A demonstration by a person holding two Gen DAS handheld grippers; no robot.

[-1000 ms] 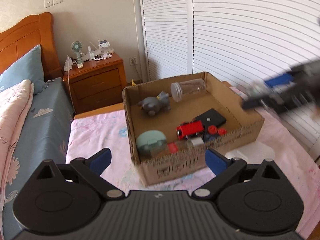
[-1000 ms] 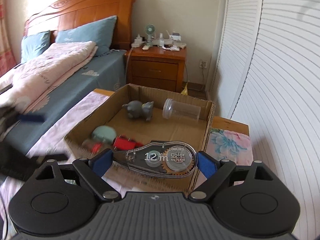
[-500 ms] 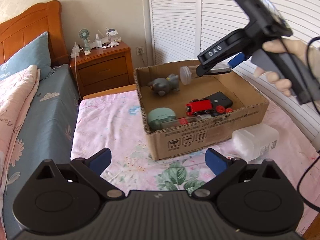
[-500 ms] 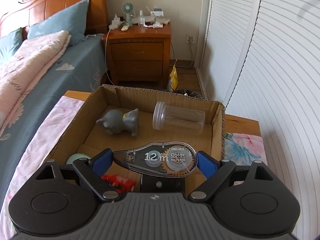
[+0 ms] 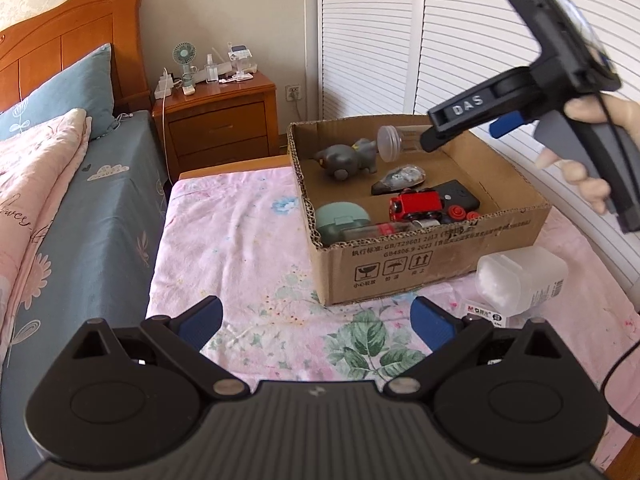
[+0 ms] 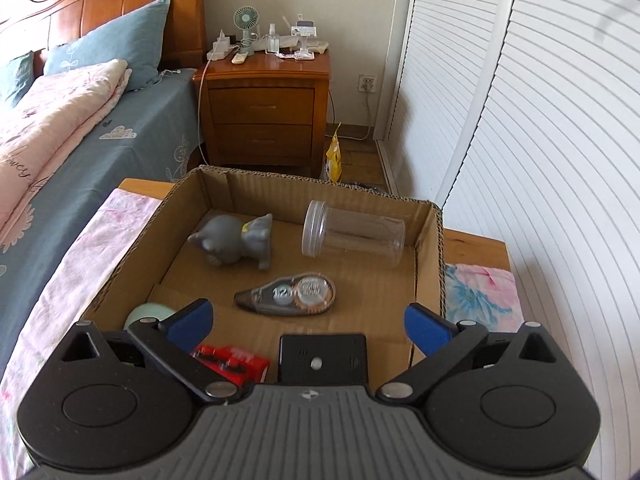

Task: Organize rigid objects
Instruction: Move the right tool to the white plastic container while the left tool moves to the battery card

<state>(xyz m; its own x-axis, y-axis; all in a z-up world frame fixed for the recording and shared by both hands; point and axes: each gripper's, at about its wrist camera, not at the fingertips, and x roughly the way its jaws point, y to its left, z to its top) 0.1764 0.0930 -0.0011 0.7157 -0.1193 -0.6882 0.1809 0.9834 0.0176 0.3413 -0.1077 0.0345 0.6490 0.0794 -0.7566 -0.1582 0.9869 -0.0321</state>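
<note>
An open cardboard box (image 5: 420,264) stands on the floral cloth. On its floor lies a clear correction tape (image 6: 288,294), free of any grip, between a grey cat toy (image 6: 236,242), a clear jar (image 6: 354,238), a red train (image 6: 232,364) and a black device (image 6: 322,358). My right gripper (image 6: 306,322) hovers over the box with its jaws opening wide and nothing between them; the left wrist view shows it (image 5: 468,134) in a hand above the box's far right side. My left gripper (image 5: 316,322) is open and empty, in front of the box.
A white plastic bottle (image 5: 520,280) lies on a small stationery box (image 5: 482,314) outside the carton's front right corner. A bed (image 5: 80,200) runs along the left, a wooden nightstand (image 6: 264,108) stands behind, and louvred doors (image 6: 540,120) close the right.
The right gripper's jaws spread and released the correction tape, which dropped onto the box floor. The right gripper moved further over the box; the left gripper drew back from it.
</note>
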